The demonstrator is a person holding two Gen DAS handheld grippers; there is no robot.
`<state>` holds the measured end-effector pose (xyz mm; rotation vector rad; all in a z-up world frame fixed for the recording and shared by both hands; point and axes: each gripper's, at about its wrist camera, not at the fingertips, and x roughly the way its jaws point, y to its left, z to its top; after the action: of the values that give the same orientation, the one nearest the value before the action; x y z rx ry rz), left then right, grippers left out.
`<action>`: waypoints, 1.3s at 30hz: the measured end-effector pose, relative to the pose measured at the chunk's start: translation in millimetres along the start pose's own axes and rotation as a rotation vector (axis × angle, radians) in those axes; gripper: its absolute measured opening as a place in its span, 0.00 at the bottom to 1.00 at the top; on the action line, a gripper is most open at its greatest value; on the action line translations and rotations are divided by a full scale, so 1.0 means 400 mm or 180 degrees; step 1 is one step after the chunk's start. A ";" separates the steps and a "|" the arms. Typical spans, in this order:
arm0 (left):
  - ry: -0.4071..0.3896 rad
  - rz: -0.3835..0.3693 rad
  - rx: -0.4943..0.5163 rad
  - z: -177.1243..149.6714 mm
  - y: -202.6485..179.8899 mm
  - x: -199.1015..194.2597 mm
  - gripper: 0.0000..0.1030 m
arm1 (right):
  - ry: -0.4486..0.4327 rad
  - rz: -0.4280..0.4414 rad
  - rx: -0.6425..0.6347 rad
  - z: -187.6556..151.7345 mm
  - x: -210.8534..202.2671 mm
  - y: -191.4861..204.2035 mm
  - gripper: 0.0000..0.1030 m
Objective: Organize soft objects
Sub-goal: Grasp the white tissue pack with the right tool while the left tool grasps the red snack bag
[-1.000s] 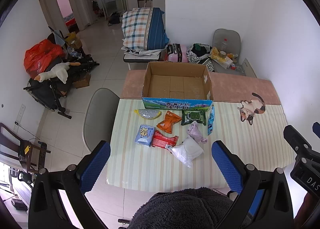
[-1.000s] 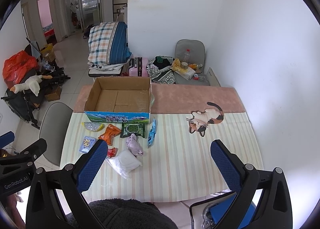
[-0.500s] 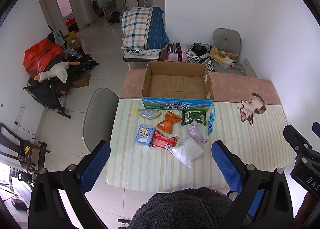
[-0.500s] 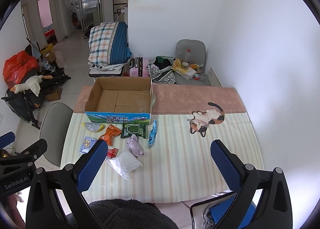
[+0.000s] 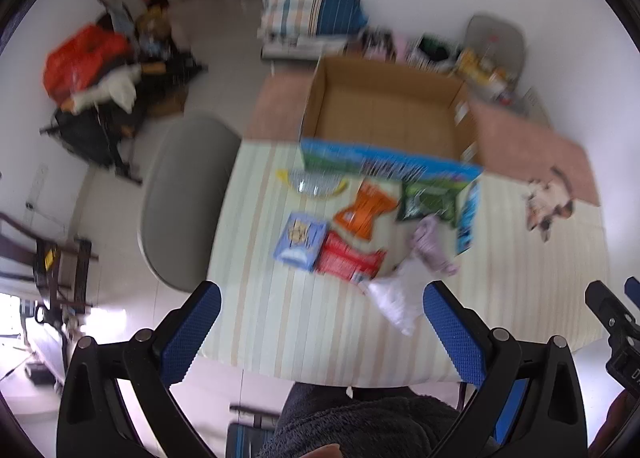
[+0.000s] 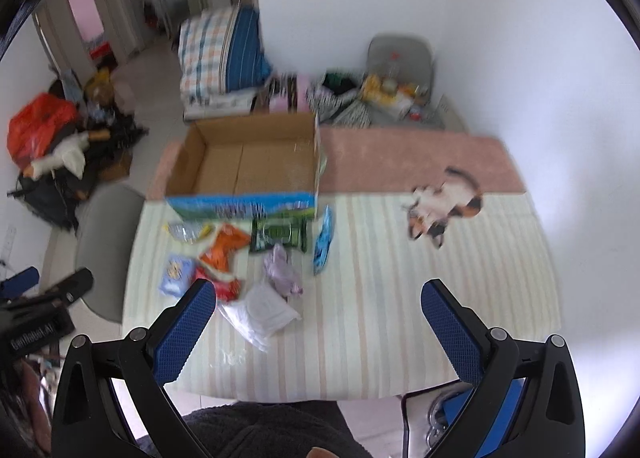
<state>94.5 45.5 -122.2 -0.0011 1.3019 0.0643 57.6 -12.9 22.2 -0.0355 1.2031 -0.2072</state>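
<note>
An open, empty cardboard box (image 5: 384, 114) (image 6: 256, 162) stands at the far side of the striped table (image 5: 304, 322). In front of it lie several soft packets: a white bag (image 5: 394, 298) (image 6: 264, 312), a lilac cloth (image 5: 430, 246) (image 6: 282, 270), a red packet (image 5: 346, 260), an orange packet (image 5: 366, 210) (image 6: 224, 248), a green pack (image 5: 430, 198) (image 6: 280, 234), a light-blue pack (image 5: 300, 240) and a blue sachet (image 6: 324, 244). My left gripper (image 5: 320, 332) is open and empty above the near table edge. My right gripper (image 6: 318, 332) is open and empty, to the right of the packets.
A grey chair (image 5: 180, 198) stands at the table's left side. A pink mat (image 6: 416, 162) with a cat figure (image 6: 444, 204) covers the far right of the table. Bedding, bags and clutter lie on the floor beyond. Both views are motion-blurred.
Both grippers have moved forward and down toward the table, so the packets and box look larger. Both stay open and empty. Nothing on the table has moved.
</note>
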 end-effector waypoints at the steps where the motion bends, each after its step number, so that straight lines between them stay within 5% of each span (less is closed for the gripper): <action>1: 0.0078 0.0041 -0.0006 0.004 0.006 0.045 1.00 | 0.0114 0.0054 -0.0009 0.003 0.053 0.003 1.00; 8: 0.0869 0.0022 -0.0273 -0.005 0.056 0.367 1.00 | 0.0963 0.0160 -0.0139 -0.023 0.443 0.073 1.00; 14: 0.1269 -0.0017 -0.0562 -0.034 0.087 0.512 0.99 | 0.1767 0.0374 0.0681 -0.095 0.747 0.097 1.00; 22: 0.1441 -0.0177 -0.0862 -0.041 0.120 0.593 0.89 | 0.2445 0.0543 0.1807 -0.202 0.935 0.099 1.00; 24: 0.1475 -0.0231 -0.0919 -0.040 0.120 0.598 0.81 | 0.2632 0.0652 0.1969 -0.234 0.979 0.105 1.00; 26: 0.1501 -0.0313 -0.0925 -0.036 0.108 0.599 0.79 | 0.2688 0.0798 0.2079 -0.257 0.998 0.107 0.84; 30: 0.1614 -0.0630 -0.0952 -0.027 0.056 0.626 0.77 | 0.2559 0.0756 0.1484 -0.257 0.981 0.114 0.77; 32: 0.1762 -0.0813 -0.1077 -0.036 0.033 0.661 0.67 | 0.2451 0.0635 0.1063 -0.253 0.965 0.114 0.76; 36: 0.2043 -0.1253 -0.1746 -0.053 0.021 0.756 0.67 | 0.2258 0.0283 0.0402 -0.257 0.938 0.091 0.76; 39: 0.2074 -0.1344 -0.2180 -0.066 0.032 0.797 0.67 | 0.2245 0.0248 0.0362 -0.271 0.941 0.066 0.76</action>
<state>152.5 72.2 -436.0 -0.9453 1.8417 0.1535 89.6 -45.2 -367.5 0.1992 1.8883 -0.2270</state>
